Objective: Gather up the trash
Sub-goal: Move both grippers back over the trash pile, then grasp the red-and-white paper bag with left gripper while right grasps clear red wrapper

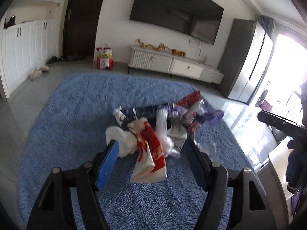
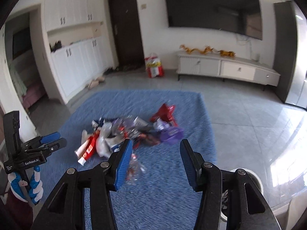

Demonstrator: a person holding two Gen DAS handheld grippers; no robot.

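Carpet: a shaggy blue rectangular rug (image 2: 168, 103) covers the grey tiled floor and carries all the trash. A low white bin (image 2: 251, 178), seen only in part at the rug's near right corner, is judged to be the likely receptacle.

A loose pile of crumpled wrappers (image 2: 134, 132) lies mid-rug, spread sideways across both views. Its nearest piece is a red-and-white paper carton (image 1: 151, 153), long axis running roughly away from the camera, top tilted left.

The left gripper (image 1: 151, 149) is spread wide, holding nothing. The carton sits directly between and just beyond its fingertips; contact cannot be confirmed.

The right gripper (image 2: 155, 147) is likewise wide open and empty, with the pile ahead and left of centre, and a clear crumpled plastic scrap (image 2: 135, 169) beside its left finger.

Judgement: the left gripper is nearer. Closing across the carton's short axis is the next move.
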